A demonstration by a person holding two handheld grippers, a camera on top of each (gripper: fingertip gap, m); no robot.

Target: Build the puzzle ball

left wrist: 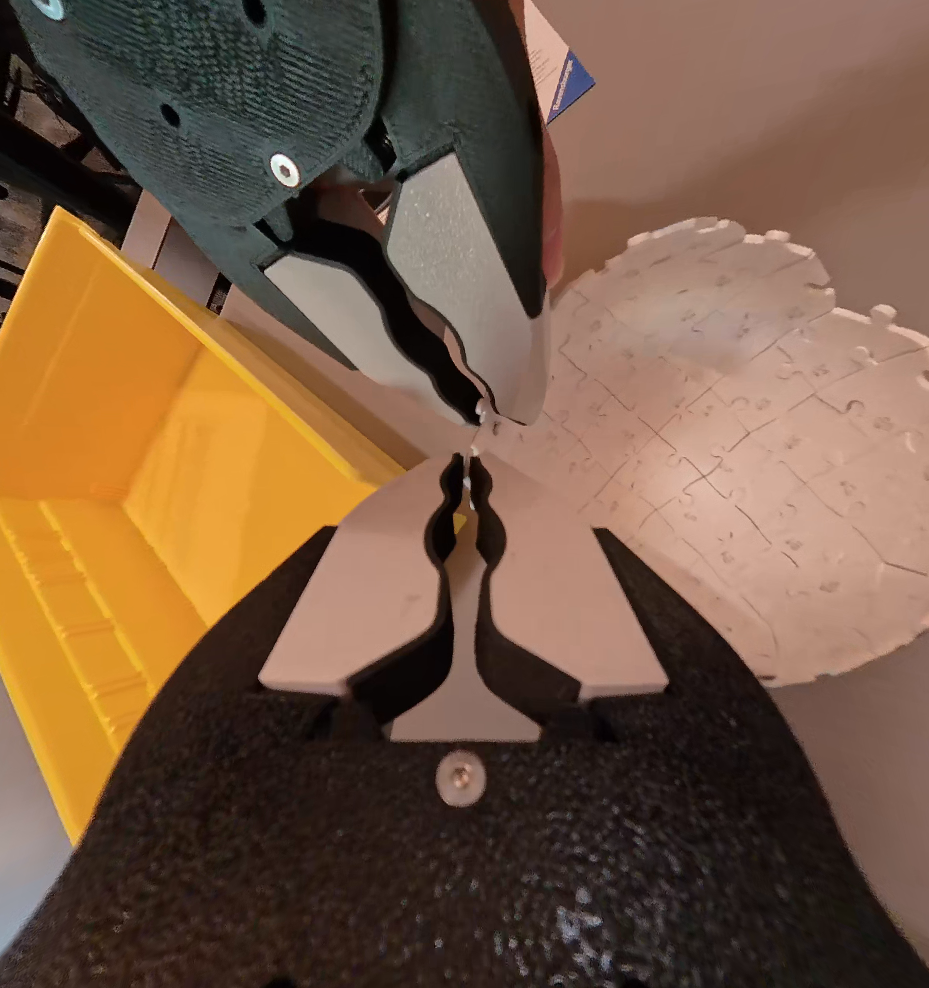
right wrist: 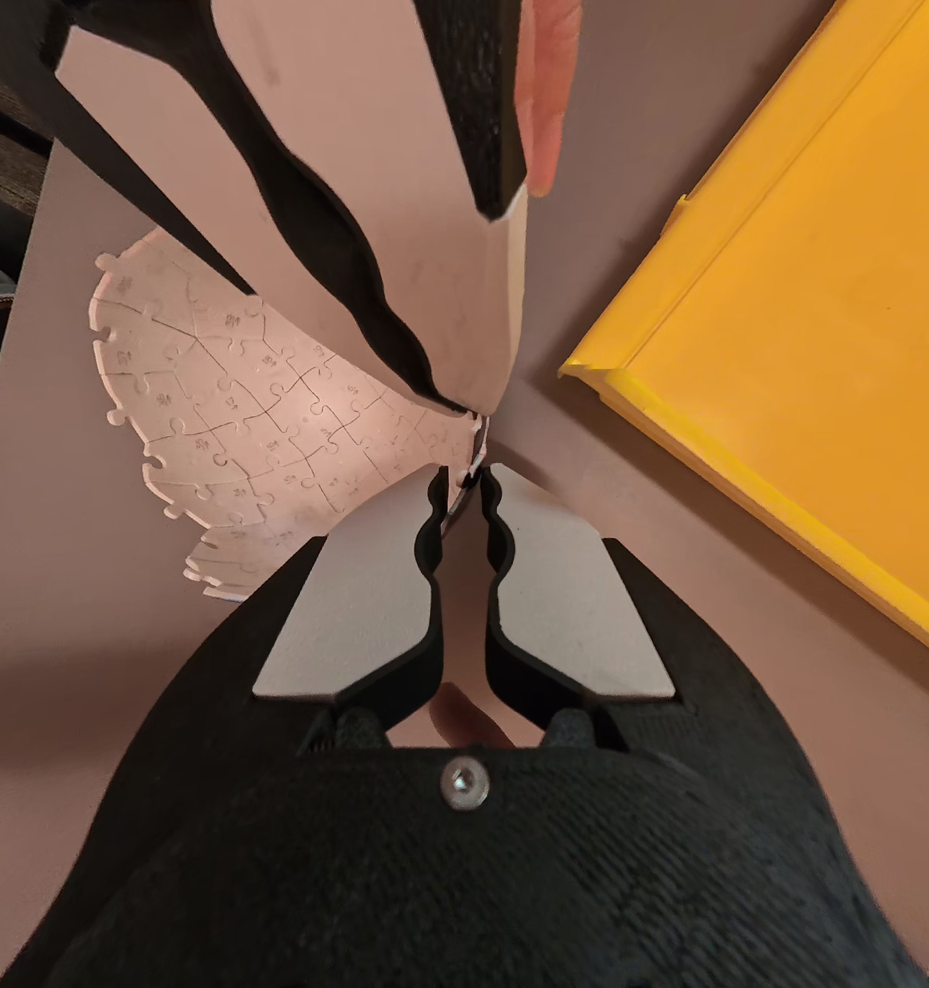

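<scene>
The puzzle ball is a partly built curved shell of white interlocked pieces (left wrist: 719,454), its inner side facing the camera. It also shows in the right wrist view (right wrist: 238,401). My left gripper (left wrist: 470,468) is shut on the shell's near rim, which I see edge-on between its fingers. My right gripper (right wrist: 463,477) is shut on the same rim right beside it. The two grippers meet tip to tip; the right gripper (left wrist: 486,417) comes in from above in the left wrist view. Whether either one holds a separate loose piece is hidden.
A yellow plastic bin (left wrist: 131,427) stands on the beige table just beside the grippers, also in the right wrist view (right wrist: 772,321). A white booklet with a blue corner (left wrist: 564,80) lies farther back. A person's finger (right wrist: 548,107) rests along the other gripper. My two grippers' fingertips are within a few centimetres of each other.
</scene>
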